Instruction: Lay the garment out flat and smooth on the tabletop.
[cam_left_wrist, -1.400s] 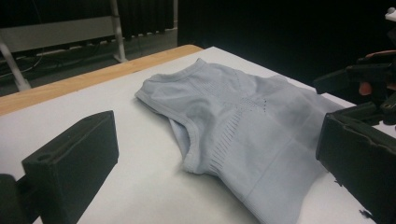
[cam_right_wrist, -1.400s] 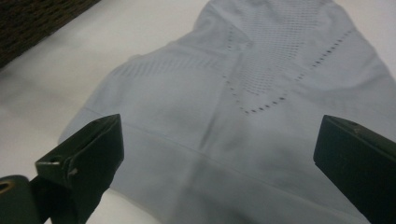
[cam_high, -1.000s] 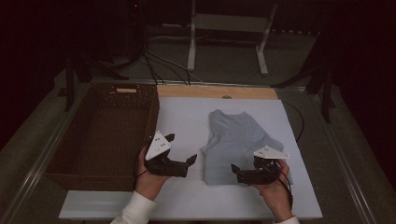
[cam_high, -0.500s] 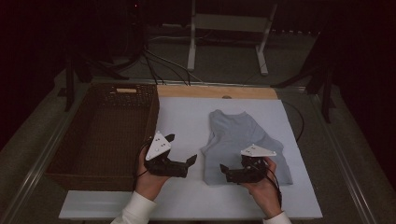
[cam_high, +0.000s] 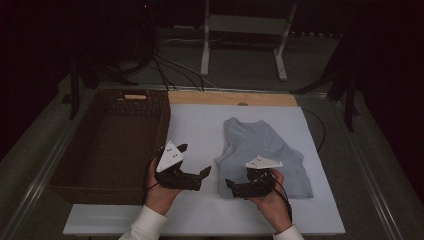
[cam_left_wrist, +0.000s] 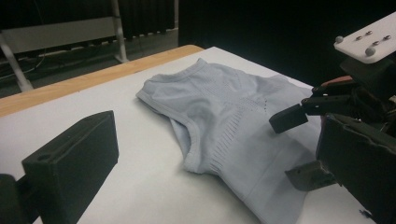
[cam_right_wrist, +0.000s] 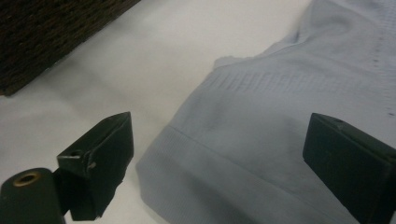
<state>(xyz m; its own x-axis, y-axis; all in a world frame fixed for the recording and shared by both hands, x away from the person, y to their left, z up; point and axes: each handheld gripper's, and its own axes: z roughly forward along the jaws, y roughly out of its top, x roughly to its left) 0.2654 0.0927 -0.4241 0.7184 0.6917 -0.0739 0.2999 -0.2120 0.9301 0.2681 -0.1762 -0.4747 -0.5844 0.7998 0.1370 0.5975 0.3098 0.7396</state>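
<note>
At the near-left corner of the light grey knit top (cam_high: 265, 152), the right gripper (cam_high: 231, 186) has its 2 jaws apart; they have just been closing a little, with the hem (cam_right_wrist: 243, 172) lying between and beneath them but not yet pinched. The risk, as it looks, is that the jaws close on only the upper layer, or skid off the ribbed edge, so the garment drags and bunches rather than lifting cleanly. Farther left, the left gripper (cam_high: 204, 174) hangs over the bare white board (cam_high: 200, 125), jaws wide and empty. If it stays idle, a 1-corner lift would probably let the top swing and twist. Beyond it, the dark wicker basket (cam_high: 117, 145) stands at the board's left edge.
</note>
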